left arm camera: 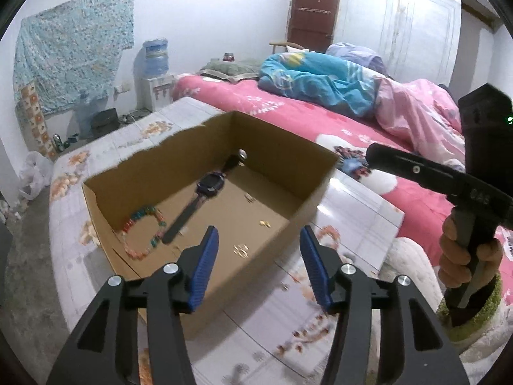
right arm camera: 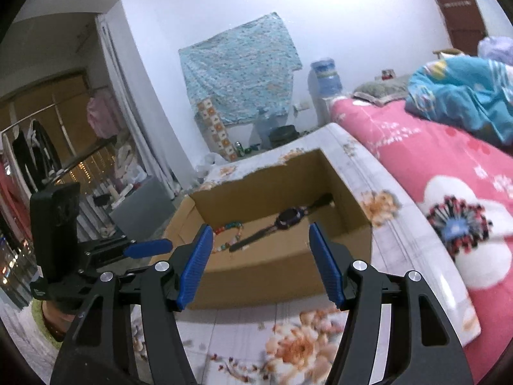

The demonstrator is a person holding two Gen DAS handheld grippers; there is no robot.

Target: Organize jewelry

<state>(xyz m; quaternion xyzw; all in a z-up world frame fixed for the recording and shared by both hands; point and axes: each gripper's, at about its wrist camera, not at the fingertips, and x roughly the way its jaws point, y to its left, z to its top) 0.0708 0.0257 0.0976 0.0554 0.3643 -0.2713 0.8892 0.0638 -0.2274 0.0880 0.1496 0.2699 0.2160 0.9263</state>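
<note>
I have both claws spread with nothing between the pads: my left gripper (left arm camera: 259,234) hangs above the near rim of the open brown cardboard box (left arm camera: 288,157), and my right gripper (right arm camera: 261,234) sits just short of the same box's near wall, over the white table with the orange flower print (right arm camera: 288,346). The jewelry already lies on the box floor: a black wristwatch with a dark square face (left arm camera: 210,184) stretched corner to corner, a string of multicoloured beads (left arm camera: 144,234) curled beside its strap end, and several small gold earrings (left arm camera: 242,250) scattered loose. From the left view I think one more small gold piece (left arm camera: 283,286) rests on the table outside the box, though blur makes it uncertain. My worry is that piece: tiny and flat on a slick patterned top, it could skid from the pads or be missed. A low sweep could also clip the torn cardboard rim and shove the light box, scattering the earrings
</note>
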